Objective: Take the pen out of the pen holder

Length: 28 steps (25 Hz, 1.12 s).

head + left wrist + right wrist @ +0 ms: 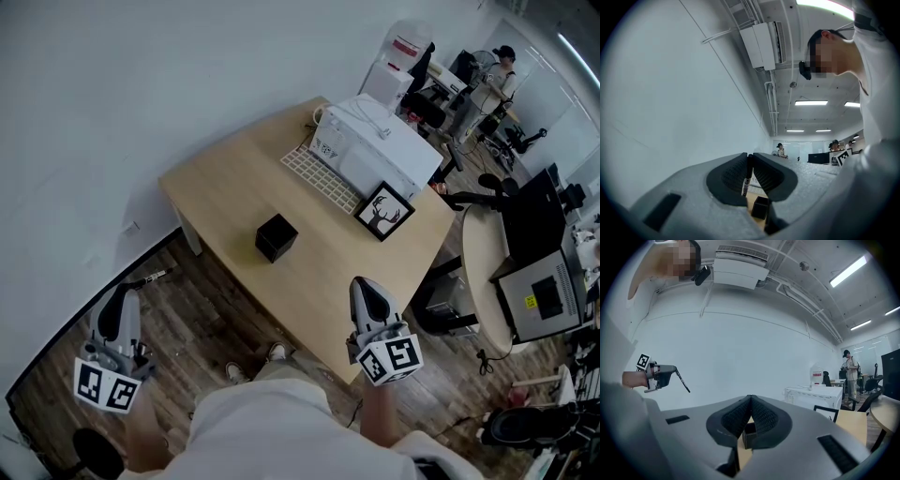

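A: Left gripper (127,292) is clamping the pen (153,277). Pads are pinching it tight, and the barrel is running crosswise thru the jaws.

B: So the pen's clear of the pen holder (277,236)?

A: Yep, well clear. The holder's sitting alone mid-desk (225,187), a black cube w/ nothing sticking out as far as I'm seeing. The pen's hanging off to the left, over the wood floor (202,314), not over the desk at all.

B: And the right gripper (366,284)?

A: It's hovering at the near desk edge w/ jaws pressed together on nothing. Looking along them, the holder's showing straight ahead, behind the tips.

B: So which one's closer to the holder?

A: The right, easily. The left is well apart from it, w/ the holder lying ahead and to its right. From the head view the pen's long axis is slanting out from the left tips toward the desk corner, w/ the free end pointing roughly holder-ward.

B: Verdict?

A: I'm judging the pull-out as done. If the pen's going down next, the left hand's needing to swing right, across that floor gap, to reach the desk.
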Each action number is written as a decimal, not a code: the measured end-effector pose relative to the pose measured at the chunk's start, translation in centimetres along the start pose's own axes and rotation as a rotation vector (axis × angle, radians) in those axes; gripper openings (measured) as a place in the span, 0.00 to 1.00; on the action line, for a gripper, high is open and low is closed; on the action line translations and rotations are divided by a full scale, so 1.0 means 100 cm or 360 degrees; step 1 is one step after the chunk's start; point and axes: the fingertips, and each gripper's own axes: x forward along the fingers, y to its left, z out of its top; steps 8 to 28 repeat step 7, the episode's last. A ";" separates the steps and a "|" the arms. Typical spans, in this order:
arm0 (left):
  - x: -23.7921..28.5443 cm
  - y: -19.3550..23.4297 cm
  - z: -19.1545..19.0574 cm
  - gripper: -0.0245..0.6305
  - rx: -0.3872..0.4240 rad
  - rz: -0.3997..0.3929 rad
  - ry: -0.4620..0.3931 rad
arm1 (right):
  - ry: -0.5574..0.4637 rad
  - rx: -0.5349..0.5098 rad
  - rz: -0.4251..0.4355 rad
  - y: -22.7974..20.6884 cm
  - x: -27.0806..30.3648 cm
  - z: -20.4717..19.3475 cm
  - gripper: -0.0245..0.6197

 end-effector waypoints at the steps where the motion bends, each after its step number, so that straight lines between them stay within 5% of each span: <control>1: 0.000 -0.001 0.000 0.11 0.0001 -0.0004 0.0001 | 0.0000 -0.0002 -0.0001 0.000 -0.001 0.000 0.04; 28: 0.000 -0.002 0.001 0.11 0.0004 -0.0004 0.0008 | 0.0011 -0.0008 0.0010 0.003 -0.004 -0.001 0.04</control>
